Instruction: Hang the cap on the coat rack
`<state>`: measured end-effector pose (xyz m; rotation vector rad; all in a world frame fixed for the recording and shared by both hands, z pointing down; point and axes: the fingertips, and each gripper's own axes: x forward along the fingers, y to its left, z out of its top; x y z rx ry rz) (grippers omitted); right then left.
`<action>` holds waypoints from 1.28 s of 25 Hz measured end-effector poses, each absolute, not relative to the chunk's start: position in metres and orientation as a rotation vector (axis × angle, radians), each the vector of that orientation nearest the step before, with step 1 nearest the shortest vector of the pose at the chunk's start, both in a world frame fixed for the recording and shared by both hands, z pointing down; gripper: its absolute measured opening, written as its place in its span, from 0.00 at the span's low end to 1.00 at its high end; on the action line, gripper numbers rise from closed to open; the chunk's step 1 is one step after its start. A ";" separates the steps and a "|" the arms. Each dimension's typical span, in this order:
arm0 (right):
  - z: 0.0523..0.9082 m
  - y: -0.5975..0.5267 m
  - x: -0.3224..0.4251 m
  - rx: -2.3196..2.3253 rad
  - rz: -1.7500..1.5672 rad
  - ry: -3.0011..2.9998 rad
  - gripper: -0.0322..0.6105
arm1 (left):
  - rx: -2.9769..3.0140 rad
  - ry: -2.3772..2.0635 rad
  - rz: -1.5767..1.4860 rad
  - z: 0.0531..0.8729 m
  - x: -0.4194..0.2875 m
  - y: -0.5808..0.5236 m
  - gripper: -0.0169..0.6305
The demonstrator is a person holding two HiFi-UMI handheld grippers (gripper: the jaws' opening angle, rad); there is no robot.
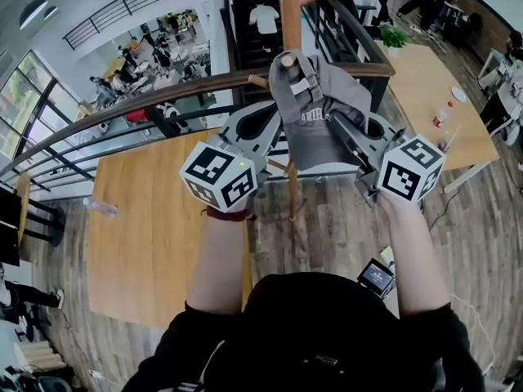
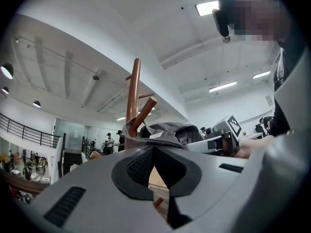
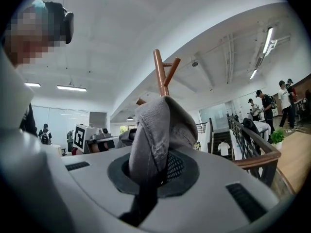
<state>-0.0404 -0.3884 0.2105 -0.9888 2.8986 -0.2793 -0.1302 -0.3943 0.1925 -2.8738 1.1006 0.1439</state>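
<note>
While it is held up at the rack, right gripper: jaws pinched together on a thick fold of the cap; dark mesh-textured pads press both sides of the fabric.
Left gripper: smooth grey shell, dark cross-hatched pads; tips closed on the cap's thin edge, with a narrow wedge-shaped gap behind them.
Cap: soft grey woven cloth with stitched seams, slung between the two grippers, crown slack and creased; pale lettering on it, too small to read.
Cap position: against the coat rack, its rim gathered round an up-slanting peg, whose rounded tip stands clear above the cloth.
Coat rack: smooth, round, reddish-brown wooden pole with short dowel pegs angling upward.
Marker cubes: white with black square patterns, one on each gripper.
Surroundings: curved wooden handrail on dark metal bars; pale wood-grain table under the left arm.
</note>
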 end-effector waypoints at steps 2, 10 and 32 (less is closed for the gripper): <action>0.211 -0.388 -0.039 -0.985 -0.270 2.921 0.09 | -2.876 1.101 0.148 0.193 -0.131 -0.393 0.03; 0.217 -0.394 -0.043 -1.005 -0.305 2.991 0.09 | -2.930 1.158 0.200 0.204 -0.130 -0.403 0.03; 0.257 -0.392 -0.062 -0.996 -0.373 3.025 0.09 | -2.951 1.229 0.135 0.255 -0.146 -0.396 0.03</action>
